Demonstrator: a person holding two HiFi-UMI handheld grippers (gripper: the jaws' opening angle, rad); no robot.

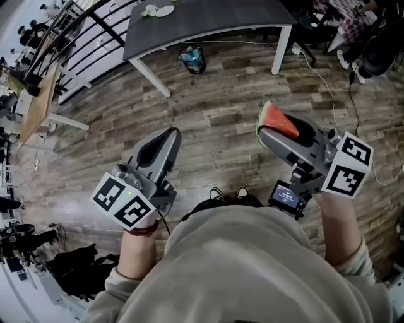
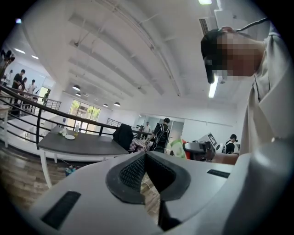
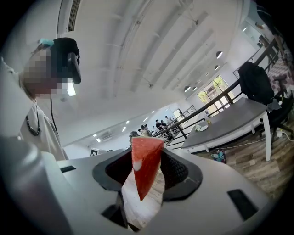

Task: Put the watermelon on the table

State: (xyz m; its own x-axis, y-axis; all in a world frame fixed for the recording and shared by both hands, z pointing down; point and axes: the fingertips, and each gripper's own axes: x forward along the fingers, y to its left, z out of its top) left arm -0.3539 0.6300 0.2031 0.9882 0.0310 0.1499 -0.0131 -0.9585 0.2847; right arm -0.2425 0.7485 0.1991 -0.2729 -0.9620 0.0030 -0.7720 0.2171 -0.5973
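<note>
A red watermelon wedge with a green rind is clamped in my right gripper, held over the wooden floor at the right of the head view. In the right gripper view the watermelon wedge stands upright between the dark pads, point down. My left gripper is shut and holds nothing; in the left gripper view its jaws meet at the tip. The grey table stands ahead at the top of the head view, a good way from both grippers. It also shows as the grey table and the grey table.
A white plate and small items lie at the table's far left. A blue bag sits on the floor under the table. Black railings run at the left, cables and chairs at the right. Several people stand in the distance.
</note>
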